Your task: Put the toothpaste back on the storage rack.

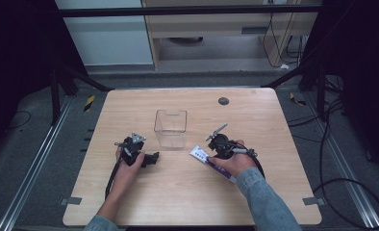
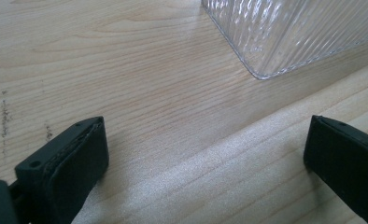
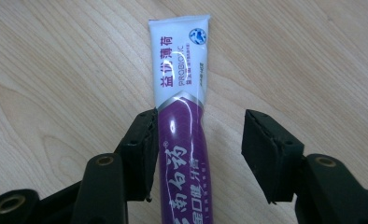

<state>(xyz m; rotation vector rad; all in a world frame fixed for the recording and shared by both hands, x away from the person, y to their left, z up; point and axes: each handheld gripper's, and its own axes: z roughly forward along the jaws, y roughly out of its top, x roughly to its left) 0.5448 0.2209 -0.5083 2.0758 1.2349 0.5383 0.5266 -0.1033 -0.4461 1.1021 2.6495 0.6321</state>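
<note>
The toothpaste tube (image 3: 181, 116) is lying flat on the wooden bench (image 1: 178, 202), near the clear ribbed container (image 1: 170, 127) that is standing in the middle. The right gripper (image 3: 198, 149) is reaching over the tube; its fingers (image 3: 142, 149) are standing partly open around it, one touching the purple side and the other apart from it, so nothing is being clamped. The left gripper (image 2: 196, 158) is resting beside the container with its fingers wide and bare wood between them. A small dark disc (image 1: 223, 101) is sitting at the far edge.
</note>
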